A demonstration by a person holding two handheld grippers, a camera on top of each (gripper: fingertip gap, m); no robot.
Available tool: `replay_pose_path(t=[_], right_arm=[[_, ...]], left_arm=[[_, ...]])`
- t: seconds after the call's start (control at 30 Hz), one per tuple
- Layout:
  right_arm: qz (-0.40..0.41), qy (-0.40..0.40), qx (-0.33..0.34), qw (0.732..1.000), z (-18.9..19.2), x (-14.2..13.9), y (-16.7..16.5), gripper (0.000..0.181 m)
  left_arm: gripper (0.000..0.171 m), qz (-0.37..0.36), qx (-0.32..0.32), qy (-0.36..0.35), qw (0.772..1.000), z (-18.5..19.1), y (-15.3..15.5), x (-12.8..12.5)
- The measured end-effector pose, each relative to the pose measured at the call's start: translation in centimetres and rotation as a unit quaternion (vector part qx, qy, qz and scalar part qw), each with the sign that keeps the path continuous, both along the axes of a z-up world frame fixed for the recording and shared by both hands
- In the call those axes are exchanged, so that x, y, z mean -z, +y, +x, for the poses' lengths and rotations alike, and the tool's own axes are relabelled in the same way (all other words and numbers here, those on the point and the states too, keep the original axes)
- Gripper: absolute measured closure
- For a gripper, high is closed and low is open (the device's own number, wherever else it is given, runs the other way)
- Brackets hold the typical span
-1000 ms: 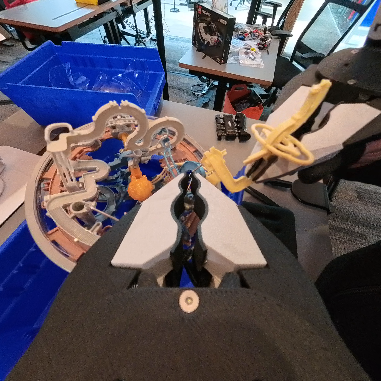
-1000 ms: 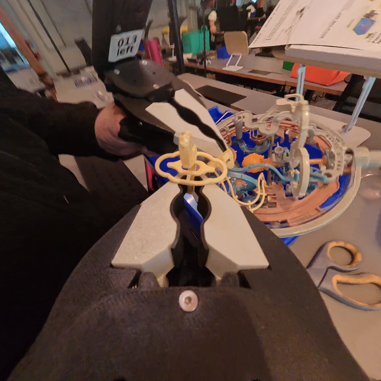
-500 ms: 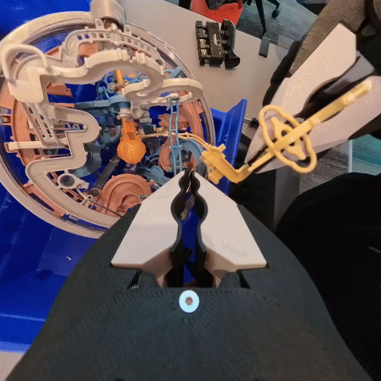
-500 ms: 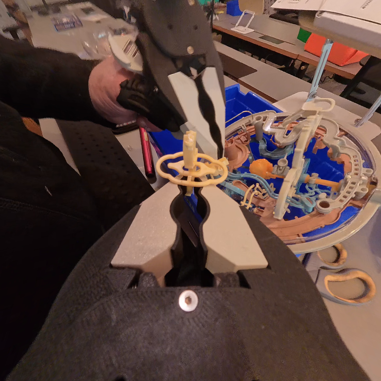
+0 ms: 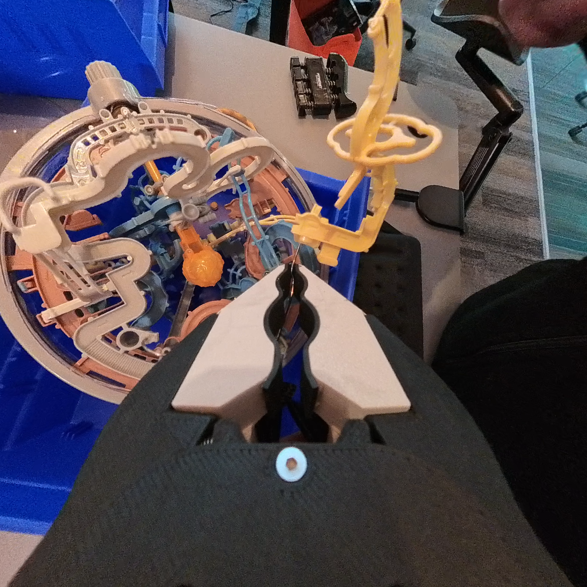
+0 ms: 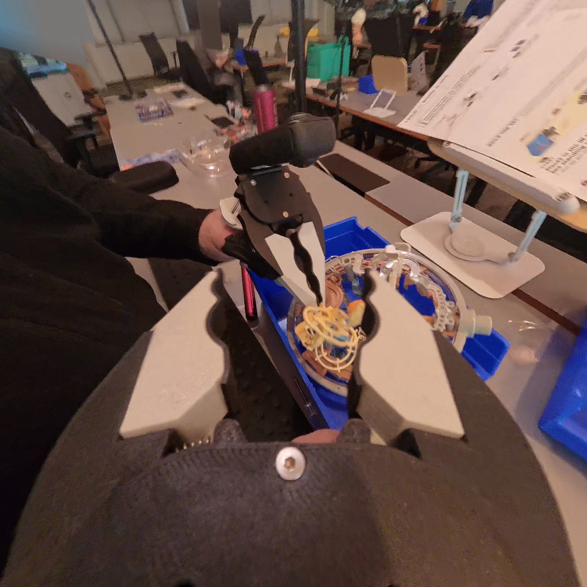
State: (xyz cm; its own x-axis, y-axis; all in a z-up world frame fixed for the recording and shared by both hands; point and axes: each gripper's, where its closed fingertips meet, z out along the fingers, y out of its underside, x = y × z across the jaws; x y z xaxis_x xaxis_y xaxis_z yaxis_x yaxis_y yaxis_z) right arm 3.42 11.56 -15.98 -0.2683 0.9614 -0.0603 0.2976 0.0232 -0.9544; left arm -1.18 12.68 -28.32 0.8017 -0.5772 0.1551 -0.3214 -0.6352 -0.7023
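Yellow track piece (image 5: 381,133) top cut off; lower maze disc (image 5: 95,374) hidden.

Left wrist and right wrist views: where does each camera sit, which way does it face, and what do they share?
Left wrist view: rides the left gripper, jaws shut on a thin wire, looking down on the round marble maze; a dark-clothed leg shows right.
Right wrist view: rides the open right gripper, facing the left gripper, hand and sleeve.
Shared: the maze, yellow plastic piece, blue bin.
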Motion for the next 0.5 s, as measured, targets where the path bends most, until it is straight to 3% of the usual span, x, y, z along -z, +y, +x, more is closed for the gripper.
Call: replay_pose_path(t=[0.17, 0.33, 0.43, 0.5], right_arm=[[0.082, -0.034, -0.056, 0.994, -5.7, 1.2, -2.1, 0.054], [0.206, -0.120, -0.109, 0.965, -10.4, 4.9, -2.8, 0.052], [0.249, -0.221, -0.103, 0.937, -10.4, 6.0, -2.1, 0.058], [0.305, -0.227, -0.110, 0.918, -10.7, 6.0, -2.1, 0.055]], left_arm=[[0.171, 0.000, 0.025, 0.019, 0.999, 0.2, -0.2, 0.1], [0.171, -0.037, 0.038, 0.043, 0.998, -0.3, -0.5, 0.8], [0.171, -0.031, 0.042, 0.050, 0.997, -0.7, -0.5, 0.5], [0.171, -0.052, 0.046, 0.043, 0.997, -0.9, -0.8, 0.5]])
